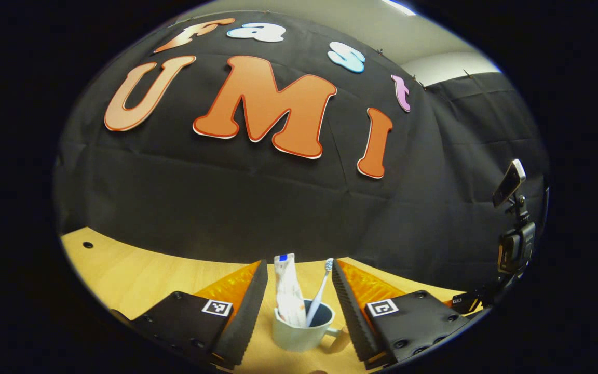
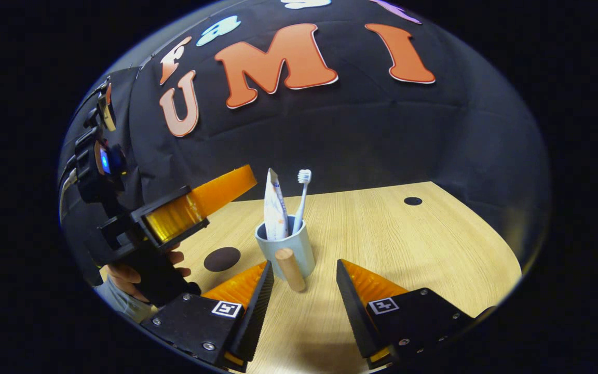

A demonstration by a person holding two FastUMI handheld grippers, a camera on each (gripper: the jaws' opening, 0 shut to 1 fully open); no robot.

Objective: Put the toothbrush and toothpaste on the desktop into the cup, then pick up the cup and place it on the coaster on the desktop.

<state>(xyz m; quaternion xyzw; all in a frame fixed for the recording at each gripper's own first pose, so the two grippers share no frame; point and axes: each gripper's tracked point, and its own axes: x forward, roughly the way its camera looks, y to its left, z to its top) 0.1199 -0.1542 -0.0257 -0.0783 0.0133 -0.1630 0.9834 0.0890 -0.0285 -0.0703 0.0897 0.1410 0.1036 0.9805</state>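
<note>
Nearest the right gripper [image 2: 304, 291], whose jaws stand apart and empty, the wooden peg-like handle [image 2: 290, 269] of the pale blue-grey ceramic cup [image 2: 294, 249] points straight at the gap between them, which looks like a line-up for grasping the handle. The cup stands upright on the light wooden desktop [image 2: 408, 244] with the white crimped toothpaste tube [image 2: 275, 205] and the white-bristled toothbrush [image 2: 302, 200] leaning inside it, so I judge only the carry remains. Just beyond, to the cup's left, lies the dark round flat coaster [image 2: 221, 258], and farther off the left gripper [image 1: 299, 306], likewise open and holding nothing, is held by a hand [image 2: 122, 272] with the cup between its spread fingers in its own view.
</note>
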